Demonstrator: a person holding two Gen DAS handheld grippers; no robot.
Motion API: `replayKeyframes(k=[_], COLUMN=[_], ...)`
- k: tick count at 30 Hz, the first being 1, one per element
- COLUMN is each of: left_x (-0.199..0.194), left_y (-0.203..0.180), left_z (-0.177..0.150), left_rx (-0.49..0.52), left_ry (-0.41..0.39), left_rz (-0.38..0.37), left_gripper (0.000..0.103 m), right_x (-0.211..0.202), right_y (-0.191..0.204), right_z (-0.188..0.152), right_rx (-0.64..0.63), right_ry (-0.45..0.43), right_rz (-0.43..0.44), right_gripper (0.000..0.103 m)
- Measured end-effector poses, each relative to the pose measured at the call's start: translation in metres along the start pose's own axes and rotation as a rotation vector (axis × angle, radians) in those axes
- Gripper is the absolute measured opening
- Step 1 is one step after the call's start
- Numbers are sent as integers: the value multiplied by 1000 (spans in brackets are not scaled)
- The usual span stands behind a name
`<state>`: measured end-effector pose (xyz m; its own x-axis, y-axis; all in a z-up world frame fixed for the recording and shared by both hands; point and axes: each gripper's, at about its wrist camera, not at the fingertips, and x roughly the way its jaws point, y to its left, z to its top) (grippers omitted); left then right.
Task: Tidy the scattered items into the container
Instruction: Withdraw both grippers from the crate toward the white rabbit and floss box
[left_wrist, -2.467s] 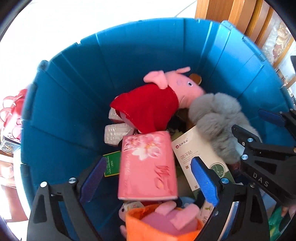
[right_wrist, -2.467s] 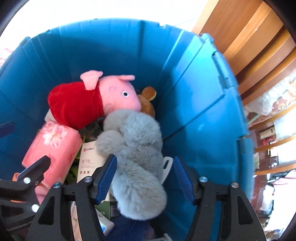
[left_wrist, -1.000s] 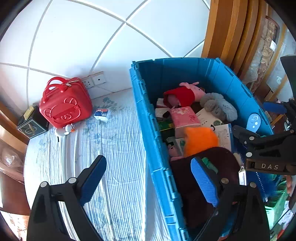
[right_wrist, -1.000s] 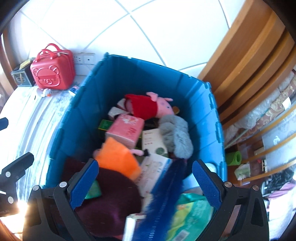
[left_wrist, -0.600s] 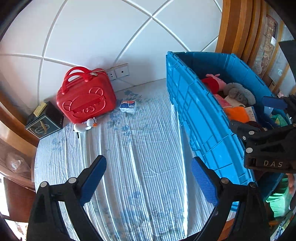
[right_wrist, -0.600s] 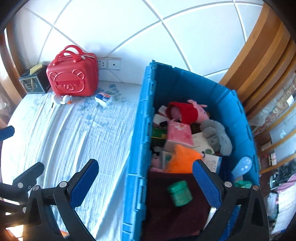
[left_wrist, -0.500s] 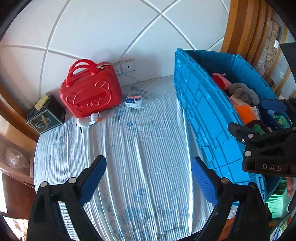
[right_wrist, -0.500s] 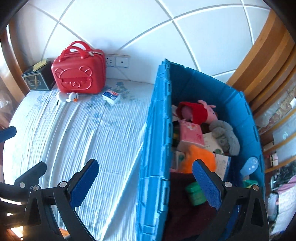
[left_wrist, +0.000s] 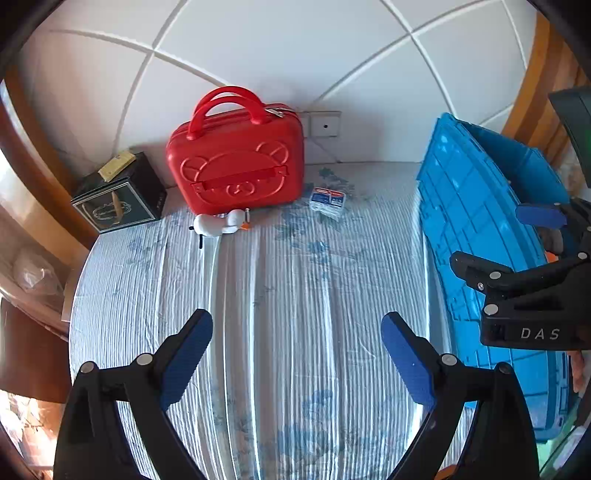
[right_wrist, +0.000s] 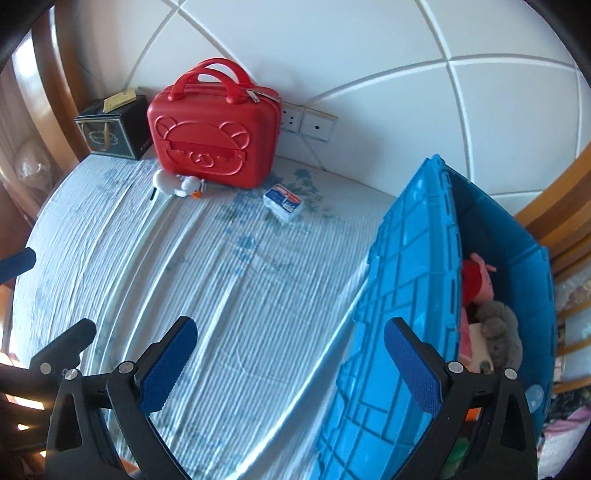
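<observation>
A blue crate (left_wrist: 476, 229) (right_wrist: 402, 332) stands on the right of the striped bed. Inside it a pink pig plush in red (right_wrist: 476, 280) and a grey fluffy toy (right_wrist: 498, 332) show. Loose on the bed near the wall lie a white duck toy (left_wrist: 219, 223) (right_wrist: 179, 186) and a small white and blue packet (left_wrist: 327, 197) (right_wrist: 282, 201), beside a red case (left_wrist: 236, 166) (right_wrist: 214, 136) with a bear face. My left gripper (left_wrist: 295, 354) hangs open over bare bedding. My right gripper (right_wrist: 288, 358) is open too, above the crate's near wall, holding nothing.
A black box (left_wrist: 118, 195) (right_wrist: 110, 129) stands left of the red case against the white padded wall. Wall sockets (right_wrist: 306, 120) sit behind the case. Wooden frame edges (right_wrist: 554, 206) run past the crate on the right. The striped sheet (left_wrist: 288, 280) stretches between the grippers and the loose items.
Both grippers have pulled up out of the crate and swung left over the bed. The crate has slid to the right of both views; the red case, duck and packet now lie ahead.
</observation>
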<state>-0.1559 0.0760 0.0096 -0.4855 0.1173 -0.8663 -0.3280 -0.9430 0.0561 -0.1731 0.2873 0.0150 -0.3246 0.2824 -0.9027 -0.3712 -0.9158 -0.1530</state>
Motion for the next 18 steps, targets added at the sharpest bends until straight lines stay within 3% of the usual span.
replayKeyframes(k=[9, 18], left_x=[49, 133], left_y=[38, 84], left_z=[22, 60], left_rx=[-70, -64], left_ry=[38, 43], left_rz=[36, -22], left_gripper=[94, 93], right_x=[56, 135], right_y=[1, 6], right_z=[39, 78], right_rx=[32, 108], right_ry=[19, 49], right_rz=[46, 55], right_gripper=[102, 102])
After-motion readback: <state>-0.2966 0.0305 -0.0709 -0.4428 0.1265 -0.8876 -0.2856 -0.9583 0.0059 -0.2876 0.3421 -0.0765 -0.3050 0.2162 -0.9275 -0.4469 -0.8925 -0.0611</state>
